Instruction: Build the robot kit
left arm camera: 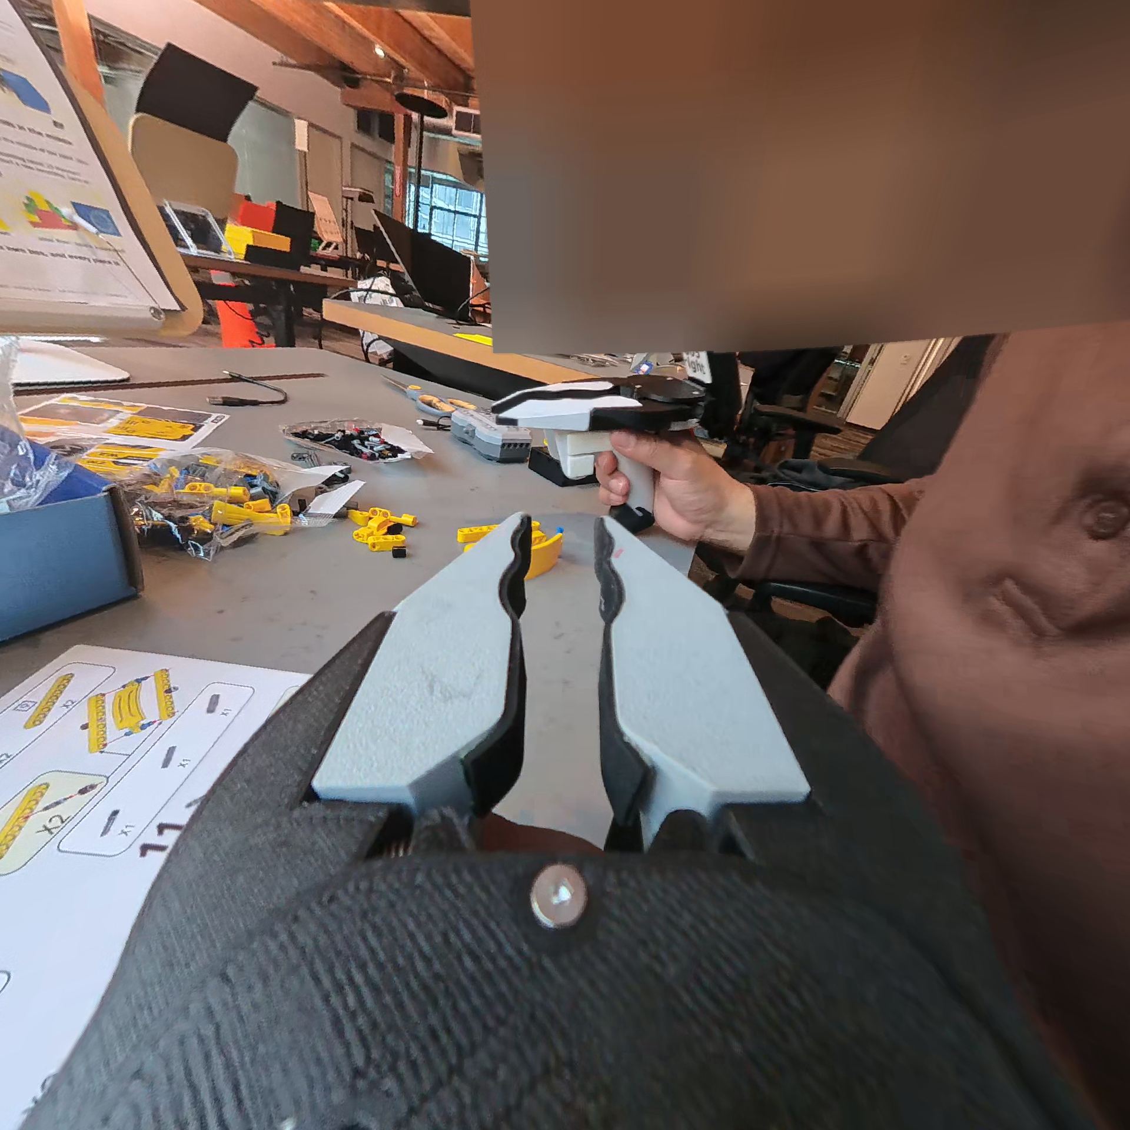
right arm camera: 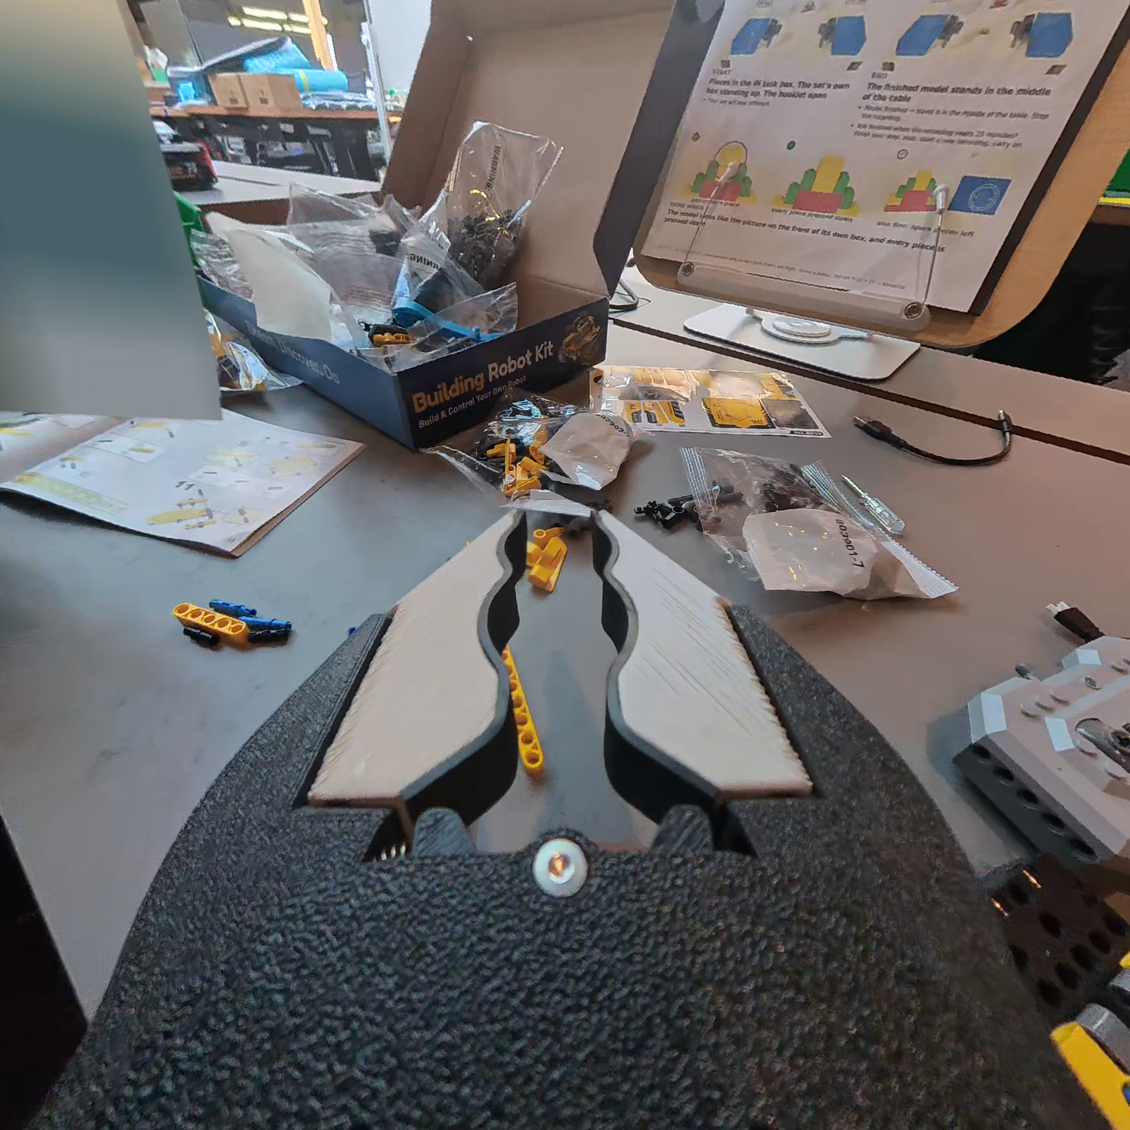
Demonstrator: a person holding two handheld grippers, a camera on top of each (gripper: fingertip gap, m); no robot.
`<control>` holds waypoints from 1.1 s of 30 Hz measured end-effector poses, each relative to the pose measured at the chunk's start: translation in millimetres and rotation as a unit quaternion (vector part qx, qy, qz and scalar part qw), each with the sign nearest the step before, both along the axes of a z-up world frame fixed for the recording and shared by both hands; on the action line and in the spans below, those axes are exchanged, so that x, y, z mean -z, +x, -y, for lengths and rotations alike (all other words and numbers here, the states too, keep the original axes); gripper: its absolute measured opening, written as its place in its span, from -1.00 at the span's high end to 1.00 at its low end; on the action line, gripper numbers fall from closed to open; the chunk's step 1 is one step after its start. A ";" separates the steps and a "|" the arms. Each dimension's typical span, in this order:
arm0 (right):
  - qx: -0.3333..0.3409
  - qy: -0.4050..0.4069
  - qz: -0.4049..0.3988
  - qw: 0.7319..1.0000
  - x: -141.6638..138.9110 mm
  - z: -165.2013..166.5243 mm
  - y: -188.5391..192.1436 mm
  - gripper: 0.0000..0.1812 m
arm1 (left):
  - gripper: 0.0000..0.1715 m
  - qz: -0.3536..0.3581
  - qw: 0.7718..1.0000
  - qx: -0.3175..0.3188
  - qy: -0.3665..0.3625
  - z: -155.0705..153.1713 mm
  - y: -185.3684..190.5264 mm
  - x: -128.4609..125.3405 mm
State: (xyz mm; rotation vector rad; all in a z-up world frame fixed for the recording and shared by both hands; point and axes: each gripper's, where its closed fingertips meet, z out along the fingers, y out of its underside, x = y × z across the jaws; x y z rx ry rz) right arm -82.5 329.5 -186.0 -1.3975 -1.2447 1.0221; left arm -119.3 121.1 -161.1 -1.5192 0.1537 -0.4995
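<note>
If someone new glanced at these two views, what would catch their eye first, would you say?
Probably the open blue kit box at the back of the grey table, stuffed with clear bags of parts. Next, the loose yellow pieces just beyond the open right gripper, with a long yellow holed beam lying beneath its fingers. In the left wrist view, the open left gripper points at a curved yellow part.

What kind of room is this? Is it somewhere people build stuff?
Probably a shared workshop or lab. A grey table holds an open kit box, bags of small plastic parts and a building booklet. Behind stand more worktables under a wooden ceiling.
</note>
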 end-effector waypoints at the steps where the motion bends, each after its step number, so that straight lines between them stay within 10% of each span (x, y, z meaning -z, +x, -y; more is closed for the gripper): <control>1: -0.004 0.005 0.006 1.000 1.6 2.6 1.1 0.78 | 0.81 -0.005 1.000 -0.003 0.000 0.3 0.8 1.1; 24: -0.052 0.006 0.170 0.984 51.5 17.3 25.4 0.69 | 0.82 -0.109 0.993 -0.027 -0.032 -4.7 18.6 25.1; 33: -0.183 0.075 0.171 0.965 53.9 64.9 30.4 0.70 | 0.82 -0.106 0.993 -0.011 -0.049 -6.3 21.3 29.4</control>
